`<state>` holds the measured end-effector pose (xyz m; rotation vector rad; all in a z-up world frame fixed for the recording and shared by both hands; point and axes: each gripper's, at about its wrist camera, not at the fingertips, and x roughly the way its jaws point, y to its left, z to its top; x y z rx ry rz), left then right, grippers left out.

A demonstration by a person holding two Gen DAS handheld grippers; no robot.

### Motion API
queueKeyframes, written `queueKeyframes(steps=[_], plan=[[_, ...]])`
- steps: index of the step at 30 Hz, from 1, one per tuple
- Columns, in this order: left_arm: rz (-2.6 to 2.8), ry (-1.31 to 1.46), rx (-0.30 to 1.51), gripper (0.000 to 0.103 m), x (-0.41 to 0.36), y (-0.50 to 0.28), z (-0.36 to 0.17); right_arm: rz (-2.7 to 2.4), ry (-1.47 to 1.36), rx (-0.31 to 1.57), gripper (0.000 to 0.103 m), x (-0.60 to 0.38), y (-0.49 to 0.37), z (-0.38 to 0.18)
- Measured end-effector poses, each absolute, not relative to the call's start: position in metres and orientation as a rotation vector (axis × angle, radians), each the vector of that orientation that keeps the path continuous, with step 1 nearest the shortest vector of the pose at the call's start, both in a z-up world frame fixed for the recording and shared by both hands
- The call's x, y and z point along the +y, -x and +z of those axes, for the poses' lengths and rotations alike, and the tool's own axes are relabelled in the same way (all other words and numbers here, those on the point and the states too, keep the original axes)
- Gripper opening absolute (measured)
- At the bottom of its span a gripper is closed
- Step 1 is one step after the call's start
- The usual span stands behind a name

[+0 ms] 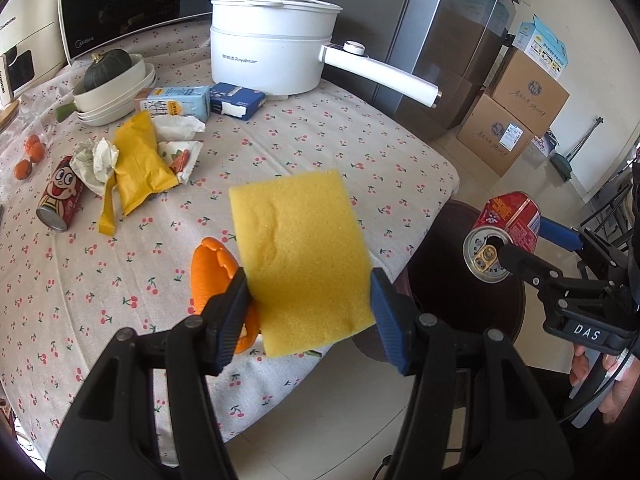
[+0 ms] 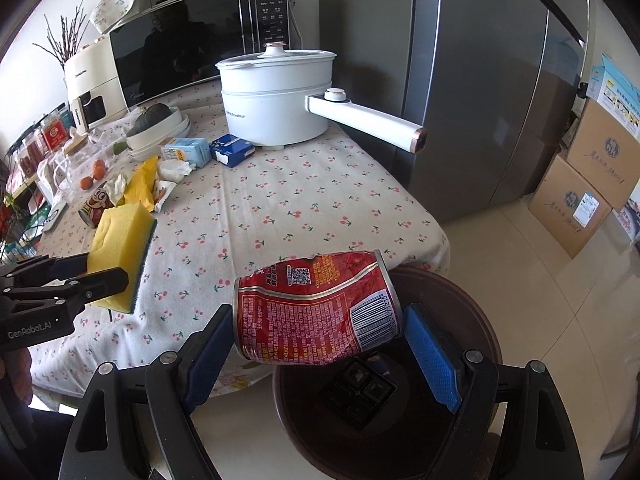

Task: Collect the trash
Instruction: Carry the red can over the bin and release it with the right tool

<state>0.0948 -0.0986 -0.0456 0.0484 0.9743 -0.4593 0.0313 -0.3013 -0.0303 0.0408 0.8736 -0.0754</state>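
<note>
Cherry-print cloth covers the table (image 1: 304, 148), where a white pot (image 1: 272, 60) stands at the back with its long handle reaching over the edge toward the fridge (image 2: 460, 80). Left of the pot lie a milk carton (image 1: 178, 105), a blue box (image 1: 237, 100), stacked dishes (image 1: 116, 96) with a squash, a yellow wrapper (image 1: 138, 164) among crumpled paper, and a cartoon can (image 1: 60, 200) on its side. An orange peel (image 1: 212, 276) sits near the table edge, partly hidden behind the sponge (image 1: 304, 260). The left gripper (image 1: 308, 300) is partly closed, pinching that yellow sponge above the table. The right gripper (image 2: 318, 344) stands wide, its pads clamping a dented red can (image 2: 316, 308) by its ends, above a dark brown bin (image 2: 472, 320) just beside the table.
</note>
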Motion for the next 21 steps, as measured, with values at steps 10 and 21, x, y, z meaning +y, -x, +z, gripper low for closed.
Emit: queueKeyframes(steps=[10, 21], plan=[[-0.488, -0.086, 0.982, 0.061, -0.127, -0.093, -0.055, -0.158, -0.081, 0.948, 0.086, -0.342, -0.021, -0.058], [-0.522, -0.131, 0.989, 0.061, -0.157, -0.088, -0.065, -0.213, -0.098, 1.006, 0.086, -0.367, -0.016, -0.082]])
